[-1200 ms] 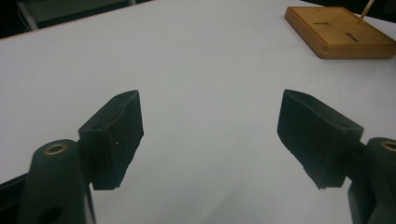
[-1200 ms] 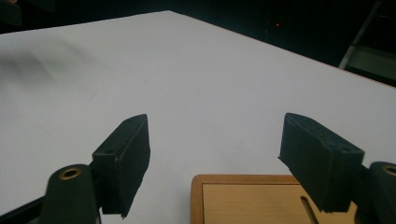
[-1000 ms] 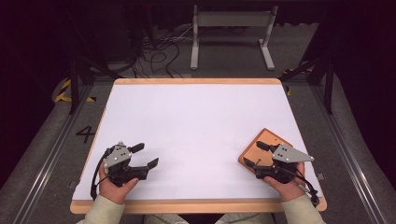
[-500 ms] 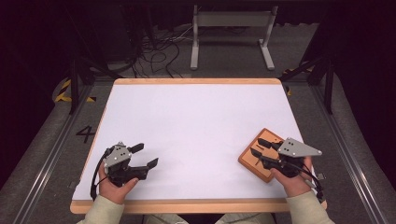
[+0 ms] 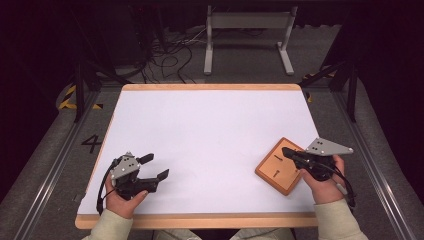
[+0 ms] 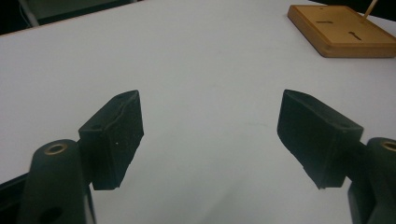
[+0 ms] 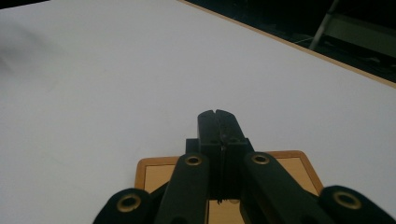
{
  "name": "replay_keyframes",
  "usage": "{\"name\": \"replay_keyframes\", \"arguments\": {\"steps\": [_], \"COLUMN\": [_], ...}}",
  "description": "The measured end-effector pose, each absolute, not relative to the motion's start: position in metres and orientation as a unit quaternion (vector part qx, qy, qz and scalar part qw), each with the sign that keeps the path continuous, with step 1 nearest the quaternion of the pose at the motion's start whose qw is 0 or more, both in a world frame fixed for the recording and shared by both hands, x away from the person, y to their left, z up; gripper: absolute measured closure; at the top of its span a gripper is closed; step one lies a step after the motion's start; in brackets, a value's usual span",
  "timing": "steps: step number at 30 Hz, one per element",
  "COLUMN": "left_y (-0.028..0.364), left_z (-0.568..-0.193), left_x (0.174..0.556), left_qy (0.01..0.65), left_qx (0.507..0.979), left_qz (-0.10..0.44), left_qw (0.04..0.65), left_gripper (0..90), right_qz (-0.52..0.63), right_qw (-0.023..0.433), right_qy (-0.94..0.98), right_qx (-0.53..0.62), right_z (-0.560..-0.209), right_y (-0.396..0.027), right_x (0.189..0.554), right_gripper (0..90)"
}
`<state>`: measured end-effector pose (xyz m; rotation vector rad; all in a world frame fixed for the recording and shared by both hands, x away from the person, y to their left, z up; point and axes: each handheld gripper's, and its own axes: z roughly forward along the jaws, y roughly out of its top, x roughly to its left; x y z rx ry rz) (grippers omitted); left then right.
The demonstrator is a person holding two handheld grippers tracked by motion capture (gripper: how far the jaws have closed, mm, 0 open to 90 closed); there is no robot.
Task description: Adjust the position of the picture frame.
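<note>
In the high view, the right gripper (image 5: 286, 151) is hovering over the wooden board (image 5: 278, 165) at the lower right of the white surface (image 5: 210, 135), its jaws having just been closing (nothing seen between them). The left gripper (image 5: 154, 166) is resting at lower left, jaws apart.

In the left gripper view, the board (image 6: 341, 31) is sitting at upper right.

In the right gripper view, the gripper (image 7: 217, 114) is showing its jaws pressed together above the board (image 7: 154, 173).

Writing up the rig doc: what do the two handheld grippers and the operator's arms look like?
Both the left gripper and the right gripper are black, each with two blocky, wedge-shaped jaws on link arms with brass-coloured pivot rings. Each carries a grey plate dotted with small holes on top; the right one's plate is plainly three-cornered. A black cable trails from each. The person wears light beige long sleeves.
</note>
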<state>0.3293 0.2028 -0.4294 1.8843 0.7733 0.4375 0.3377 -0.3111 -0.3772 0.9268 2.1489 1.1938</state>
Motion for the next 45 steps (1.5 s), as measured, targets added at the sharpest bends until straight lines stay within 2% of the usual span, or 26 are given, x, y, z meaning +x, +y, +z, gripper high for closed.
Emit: {"name": "replay_keyframes", "arguments": {"steps": [6,13,34,45], "left_y": [0.202,0.202,0.202,0.203], "left_z": [-0.429,-0.430,-0.431,-0.431], "left_x": [0.330,0.330,0.330,0.330], "left_qy": [0.318,0.319,0.321,0.320], "left_qx": [0.783,0.784,0.785,0.787], "left_qz": [0.181,0.179,0.176,0.175], "left_qw": [0.504,0.502,0.500,0.498], "left_gripper": [23.1,23.1,23.0,23.1], "right_qz": [0.423,0.378,0.270,0.242], "right_qw": [0.269,0.252,0.236,0.220], "right_qy": [0.784,0.796,0.801,0.806], "right_qx": [0.366,0.401,0.479,0.494], "right_z": [-0.374,-0.384,-0.411,-0.428], "right_y": [-0.325,-0.337,-0.390,-0.397], "right_x": [0.345,0.369,0.392,0.403], "right_gripper": [90.0,90.0,90.0,90.0]}}
